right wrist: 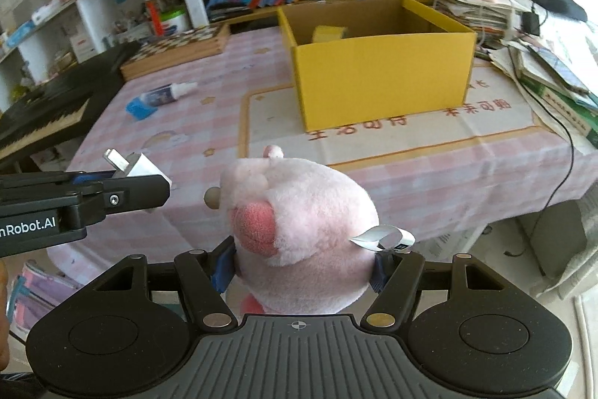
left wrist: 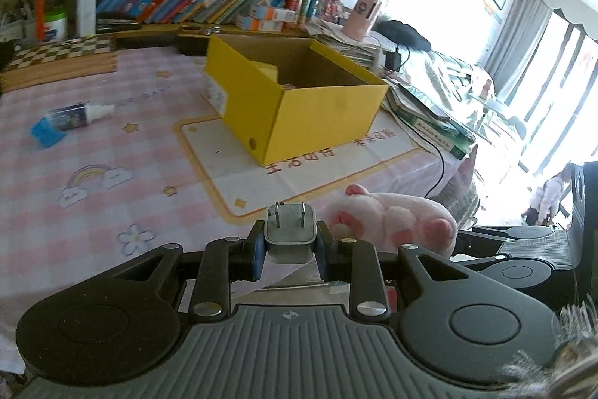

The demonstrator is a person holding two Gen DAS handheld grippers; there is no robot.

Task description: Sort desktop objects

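My left gripper [left wrist: 288, 245] is shut on a white charger plug [left wrist: 288, 230], prongs pointing forward, held over the near edge of the table. It also shows at the left of the right wrist view as the left gripper [right wrist: 138, 180] with the plug [right wrist: 136, 165]. My right gripper [right wrist: 302, 268] is shut on a pink plush toy [right wrist: 299, 212], which appears in the left wrist view as the plush toy [left wrist: 392, 219]. An open yellow cardboard box [left wrist: 299, 100] [right wrist: 381, 62] stands ahead on a printed mat, with something yellow inside.
A small glue bottle [left wrist: 80, 114] [right wrist: 166, 94] and a blue item [left wrist: 46, 133] lie on the pink checked tablecloth [left wrist: 112, 144] at left. A chessboard [right wrist: 175, 49], a keyboard [right wrist: 45, 107], book stacks [right wrist: 553, 77] and a black cable [right wrist: 560, 182] border the table.
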